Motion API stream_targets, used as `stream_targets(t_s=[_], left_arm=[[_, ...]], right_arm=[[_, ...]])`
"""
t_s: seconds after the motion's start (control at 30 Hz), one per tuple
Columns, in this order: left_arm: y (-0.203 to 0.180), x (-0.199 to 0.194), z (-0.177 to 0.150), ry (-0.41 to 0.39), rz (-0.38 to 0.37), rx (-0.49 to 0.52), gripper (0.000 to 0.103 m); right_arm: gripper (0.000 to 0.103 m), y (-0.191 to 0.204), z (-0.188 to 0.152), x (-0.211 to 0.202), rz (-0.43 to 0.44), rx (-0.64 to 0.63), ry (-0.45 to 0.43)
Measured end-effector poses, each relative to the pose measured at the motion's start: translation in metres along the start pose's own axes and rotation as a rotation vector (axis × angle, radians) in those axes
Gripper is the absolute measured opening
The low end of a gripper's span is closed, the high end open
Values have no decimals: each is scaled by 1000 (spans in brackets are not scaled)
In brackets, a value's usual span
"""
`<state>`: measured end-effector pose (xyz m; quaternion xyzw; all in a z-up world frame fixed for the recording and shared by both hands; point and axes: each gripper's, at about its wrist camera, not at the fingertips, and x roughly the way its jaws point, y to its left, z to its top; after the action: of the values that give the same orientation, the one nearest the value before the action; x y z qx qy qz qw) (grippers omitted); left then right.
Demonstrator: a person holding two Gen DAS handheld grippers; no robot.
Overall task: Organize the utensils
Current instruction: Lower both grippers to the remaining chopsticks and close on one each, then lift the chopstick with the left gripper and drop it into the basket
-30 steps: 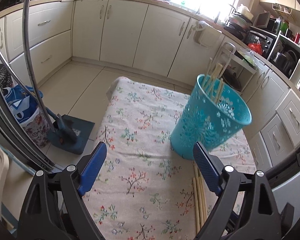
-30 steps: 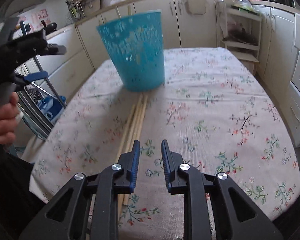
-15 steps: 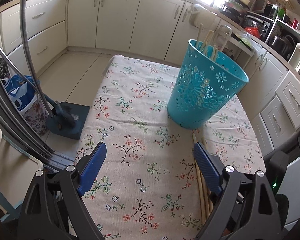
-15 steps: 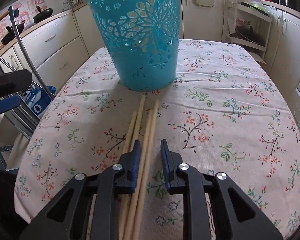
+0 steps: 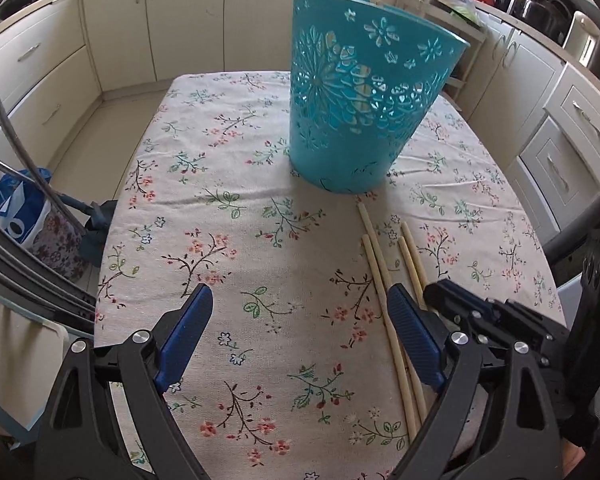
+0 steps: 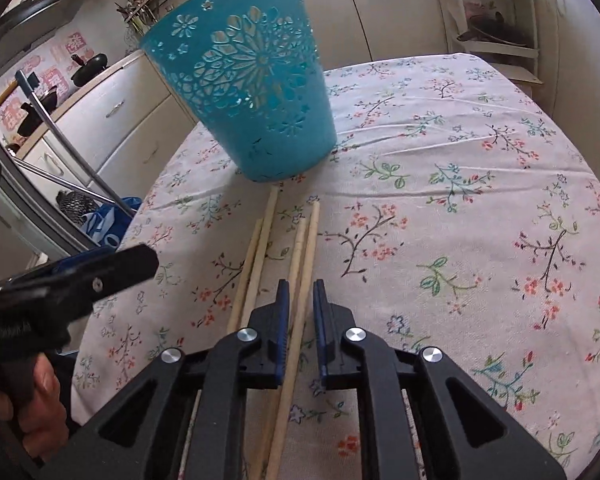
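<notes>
Four light, stiff, smooth wooden sticks (image 6: 306, 248) lie on the table (image 6: 460, 200) before the basket (image 6: 248, 80); the narrowly parted right gripper (image 6: 300, 312) straddles one mid-length, unclamped, while the left gripper (image 5: 300, 336) hangs wide open, empty.

- A basket (image 5: 364, 112) (image 6: 252, 92) stood upright on the table (image 5: 228, 248) (image 6: 480, 200), toward its far end.
- Sticks (image 5: 374, 256) (image 6: 300, 248) lay flat on the table, side by side, on the near side of the basket, their far ends just short of its base.
- The right gripper (image 6: 299, 296) sat low over the sticks' near part, with one stick running between its fingers.
- The left gripper (image 5: 296, 308) was left of the sticks, beside the right gripper.
- Cabinets (image 5: 188, 20) lined the wall behind the table.
- A bag (image 5: 16, 212) sat on the floor, left of the table.
</notes>
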<state>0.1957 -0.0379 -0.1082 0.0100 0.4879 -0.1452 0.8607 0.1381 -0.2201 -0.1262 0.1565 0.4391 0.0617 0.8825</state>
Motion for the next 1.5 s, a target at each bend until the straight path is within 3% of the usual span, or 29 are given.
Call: stream_targets(t_s=[0.27,0.57,0.93,1.07,1.23,1.43,1.5], left_arm=[[-7,17,-1,41,18,25,85],[-23,36,-4,80,35,78,85],[-31,46,-2,88,59,84,86],[-41,51,-2,82,109,124,86],[-37,52,1,77,103,114,85],[-46,50,7,38,66,157,63],[-48,49,9,28,50,163,37]], right_arm=[[9,22,2,8,-137,-182,9],[6,-4,-10,-6,-56,-131,-15],[6,-2,-9,-4,-48,-120,-25],[6,-2,-4,-1,-54,-128,-14],[6,-2,-2,0,-62,-132,-6],[6,-2,4,3,-64,-123,19],[8,-1,12,9,-74,-135,28]])
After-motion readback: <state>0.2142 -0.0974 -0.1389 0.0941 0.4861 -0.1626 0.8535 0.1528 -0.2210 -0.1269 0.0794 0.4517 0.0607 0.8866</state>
